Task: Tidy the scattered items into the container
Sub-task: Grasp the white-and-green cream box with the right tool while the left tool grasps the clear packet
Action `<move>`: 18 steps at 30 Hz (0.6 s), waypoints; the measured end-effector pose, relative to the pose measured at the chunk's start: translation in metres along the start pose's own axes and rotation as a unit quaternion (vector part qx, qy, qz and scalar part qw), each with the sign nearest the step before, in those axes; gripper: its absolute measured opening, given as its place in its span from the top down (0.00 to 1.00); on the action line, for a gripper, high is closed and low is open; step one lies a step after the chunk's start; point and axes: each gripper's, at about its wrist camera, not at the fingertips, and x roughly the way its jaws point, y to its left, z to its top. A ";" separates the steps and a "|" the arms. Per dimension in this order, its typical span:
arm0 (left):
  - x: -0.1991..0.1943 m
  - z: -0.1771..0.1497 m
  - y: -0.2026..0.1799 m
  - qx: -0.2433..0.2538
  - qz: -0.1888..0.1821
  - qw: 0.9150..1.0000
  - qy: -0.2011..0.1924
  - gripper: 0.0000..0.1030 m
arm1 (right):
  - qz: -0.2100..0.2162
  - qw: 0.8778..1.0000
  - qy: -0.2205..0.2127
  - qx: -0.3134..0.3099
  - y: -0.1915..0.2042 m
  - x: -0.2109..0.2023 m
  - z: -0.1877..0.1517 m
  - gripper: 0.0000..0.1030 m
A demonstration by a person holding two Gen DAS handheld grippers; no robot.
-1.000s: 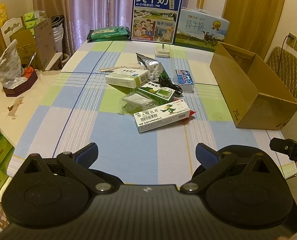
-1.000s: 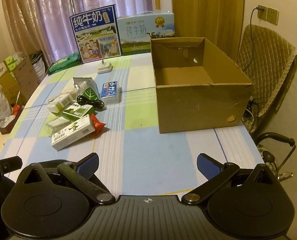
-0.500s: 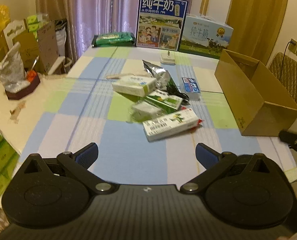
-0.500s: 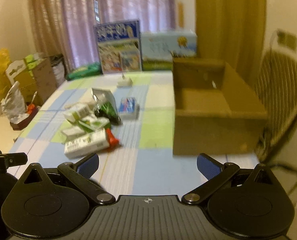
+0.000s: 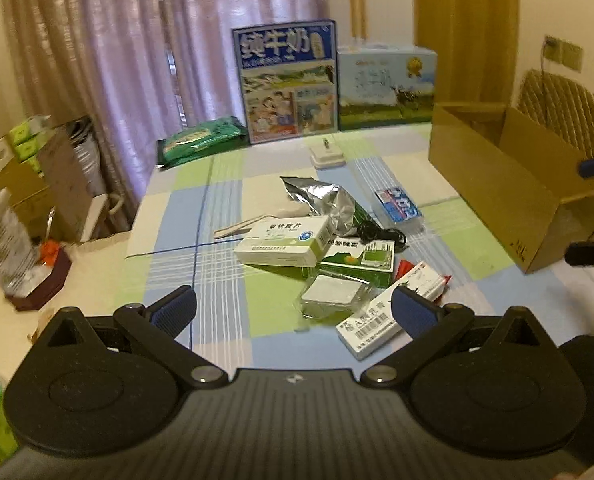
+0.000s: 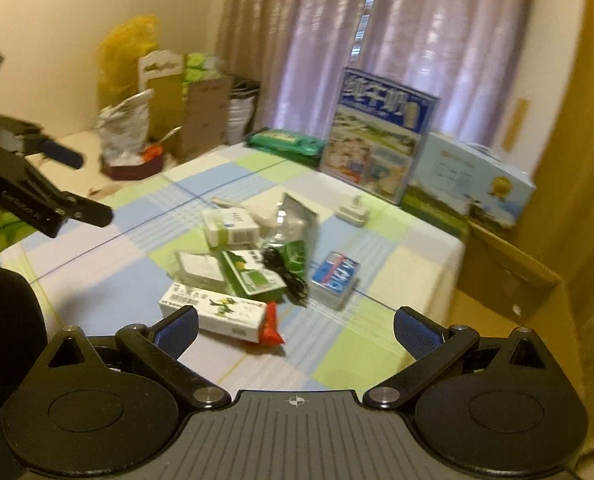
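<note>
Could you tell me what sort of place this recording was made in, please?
Probably a home dining room: a table under a checked cloth, window curtains, a padded chair, and milk cartons stacked behind.

A cloth checked in blue, green and white covers the bench [image 5: 225, 200]. The cardboard box [image 5: 493, 184] is plain brown. The foil pouch [image 5: 321, 196] is silver, and the claw pads [image 5: 175, 312] are blue.
</note>
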 end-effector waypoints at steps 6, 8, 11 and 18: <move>0.040 0.004 0.005 0.077 -0.023 0.996 0.036 0.01 | 0.051 0.996 0.019 -0.075 0.009 0.047 0.014 0.02; 0.053 0.006 0.007 0.074 -0.043 0.995 0.052 0.01 | 0.072 0.991 0.033 -0.105 0.014 0.068 0.016 0.06; 0.069 0.007 0.010 0.071 -0.062 0.993 0.064 0.01 | 0.103 0.982 0.068 -0.145 0.021 0.103 0.016 0.26; 0.101 0.000 0.008 0.084 -0.083 0.990 0.076 0.01 | 0.158 0.950 0.119 -0.242 0.036 0.164 0.003 0.30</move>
